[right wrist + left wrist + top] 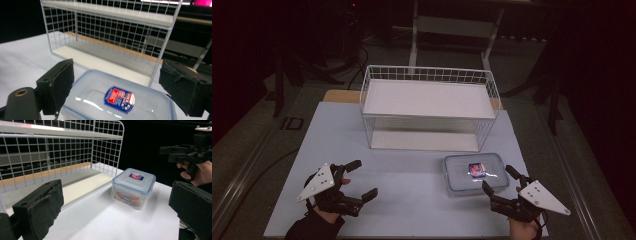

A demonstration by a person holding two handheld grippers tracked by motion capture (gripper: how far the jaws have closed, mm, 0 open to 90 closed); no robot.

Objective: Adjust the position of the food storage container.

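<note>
Rack (430, 106): a white wire rack with two shelves stood at the far side of the table (402, 200); both its shelves were bare.
Box (476, 173): a clear lidded box sat on the table just in front of the rack's right end, its lid on; it had not yet been lifted or moved toward a shelf.
Progress: I judged the work barely begun, with the reach under way, and the grasp, the lift and any placing on the rack all left.
Right gripper (502, 181): mine stood wide, its jaws to either side of the box's near corner in front of the rack, pads not pressing on it.
Left gripper (360, 179): mine stood wide and held nothing, well to the left of the box, in front of the rack's left end.
Label (119, 98): a blue and red sticker sat on the lid; its print was too small for me to read.
Contents: something orange and blue showed through the box wall (127, 198); I could not tell what.
</note>
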